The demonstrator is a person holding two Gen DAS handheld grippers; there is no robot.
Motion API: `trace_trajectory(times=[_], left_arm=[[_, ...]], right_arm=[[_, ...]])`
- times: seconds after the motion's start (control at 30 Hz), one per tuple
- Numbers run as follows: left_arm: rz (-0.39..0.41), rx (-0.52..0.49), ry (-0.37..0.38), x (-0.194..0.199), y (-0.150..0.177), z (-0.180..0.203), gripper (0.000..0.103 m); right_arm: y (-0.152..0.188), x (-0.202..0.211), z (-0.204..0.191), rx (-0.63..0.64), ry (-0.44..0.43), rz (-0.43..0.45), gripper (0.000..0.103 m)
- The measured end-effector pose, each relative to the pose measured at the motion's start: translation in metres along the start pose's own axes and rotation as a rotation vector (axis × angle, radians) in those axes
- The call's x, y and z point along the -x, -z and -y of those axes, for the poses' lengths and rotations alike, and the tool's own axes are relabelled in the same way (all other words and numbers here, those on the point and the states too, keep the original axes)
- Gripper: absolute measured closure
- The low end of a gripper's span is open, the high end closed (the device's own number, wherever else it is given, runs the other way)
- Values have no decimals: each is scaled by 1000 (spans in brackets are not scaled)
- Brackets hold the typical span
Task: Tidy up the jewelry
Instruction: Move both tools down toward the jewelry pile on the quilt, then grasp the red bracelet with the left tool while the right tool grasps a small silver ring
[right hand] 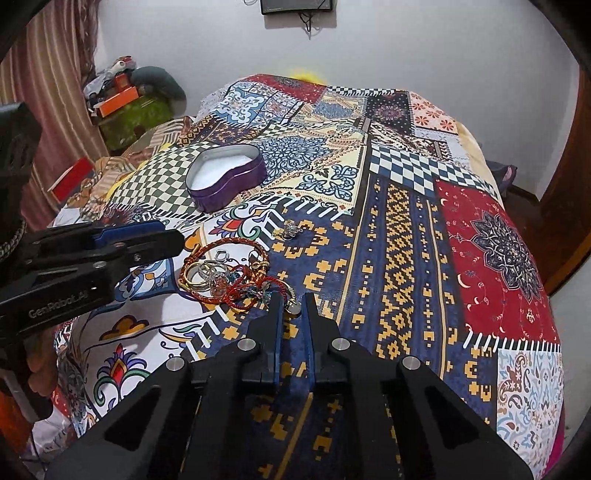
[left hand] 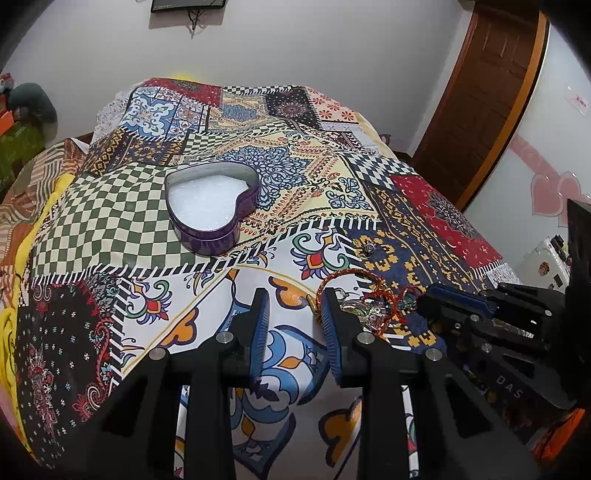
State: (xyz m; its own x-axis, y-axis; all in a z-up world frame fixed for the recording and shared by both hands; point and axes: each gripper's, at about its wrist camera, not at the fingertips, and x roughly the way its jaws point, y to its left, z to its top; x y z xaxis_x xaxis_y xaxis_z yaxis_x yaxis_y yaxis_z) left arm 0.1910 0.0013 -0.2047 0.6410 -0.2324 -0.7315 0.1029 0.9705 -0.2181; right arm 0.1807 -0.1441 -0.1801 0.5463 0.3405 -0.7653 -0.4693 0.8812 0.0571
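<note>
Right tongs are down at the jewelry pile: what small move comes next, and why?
Probably ease the right tongs slightly forward and close on the small pale ring sitting between their tips at the near edge of the tangled bracelet pile. The open purple heart-shaped tin holds no jewelry yet.

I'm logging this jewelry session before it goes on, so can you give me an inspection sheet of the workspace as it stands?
Surface: patchwork-print bedspread covering a bed.
Job's things: heart-shaped purple tin, open, white lining, nothing seen inside; tangled pile of bracelets and rings; one small ornament lying apart from the pile.
Clutter: nothing seen on the bedspread.
Grippers: left gripper open, beside the pile; right gripper narrowly open around a pale bead at the pile's edge.
Cables: cord dangling under a wall-mounted device.
Surroundings: wooden door, striped curtain, orange box.
</note>
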Motion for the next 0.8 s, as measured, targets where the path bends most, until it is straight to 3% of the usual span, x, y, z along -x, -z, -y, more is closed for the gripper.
trace_trajectory(times=[0.6, 0.73, 0.8], left_arm=[[-59, -9, 2, -25, -5, 6, 76], [-72, -17, 27, -31, -4, 7, 95], [-82, -24, 44, -32, -4, 9, 99]], right_arm=[[0, 19, 27, -95, 40, 64, 95], [2, 18, 27, -100, 30, 65, 95], [2, 18, 27, -103, 24, 66, 95]])
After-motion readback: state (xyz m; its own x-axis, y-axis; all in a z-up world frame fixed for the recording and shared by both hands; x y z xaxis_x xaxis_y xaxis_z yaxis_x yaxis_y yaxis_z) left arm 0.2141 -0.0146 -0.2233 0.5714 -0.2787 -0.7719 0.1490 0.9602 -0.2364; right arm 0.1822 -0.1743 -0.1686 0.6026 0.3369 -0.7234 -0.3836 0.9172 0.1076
